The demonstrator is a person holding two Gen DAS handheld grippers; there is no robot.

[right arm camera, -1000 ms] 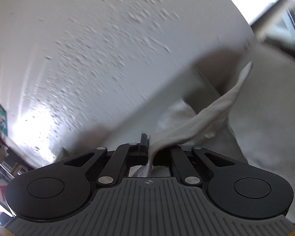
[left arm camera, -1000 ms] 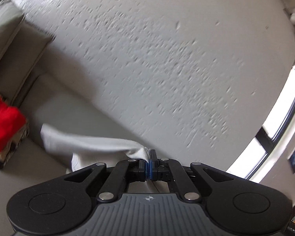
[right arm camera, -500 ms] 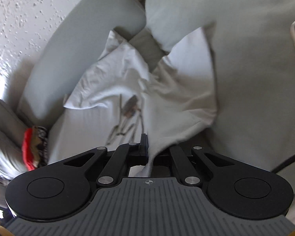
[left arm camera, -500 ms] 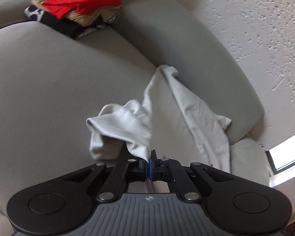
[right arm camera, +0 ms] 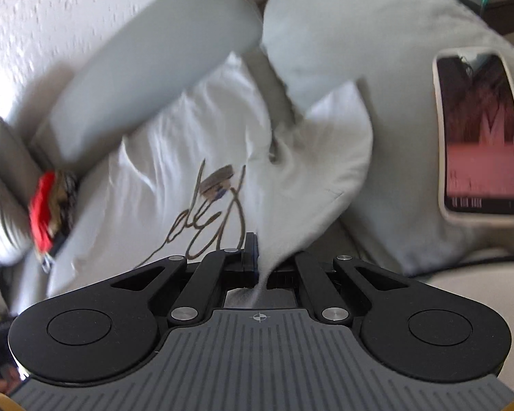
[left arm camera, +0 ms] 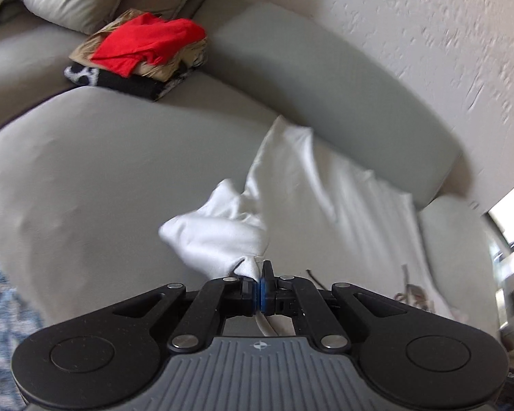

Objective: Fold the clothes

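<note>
A white T-shirt with dark script lettering lies spread over the grey sofa seat, its far part against the back cushion. My left gripper is shut on a bunched edge of the shirt, with a sleeve puffed up just ahead of the fingers. My right gripper is shut on another edge of the same white T-shirt, whose fabric runs up from the jaws toward the sleeve at the right.
A pile of folded clothes with a red garment on top sits at the far left of the sofa, seen also as a folded pile in the right wrist view. A phone lies on the right armrest. A patterned rug shows at lower left.
Both grippers came down from facing the wall toward the sofa, still holding the shirt. The shirt went from hanging in the air to lying spread on the seat.
</note>
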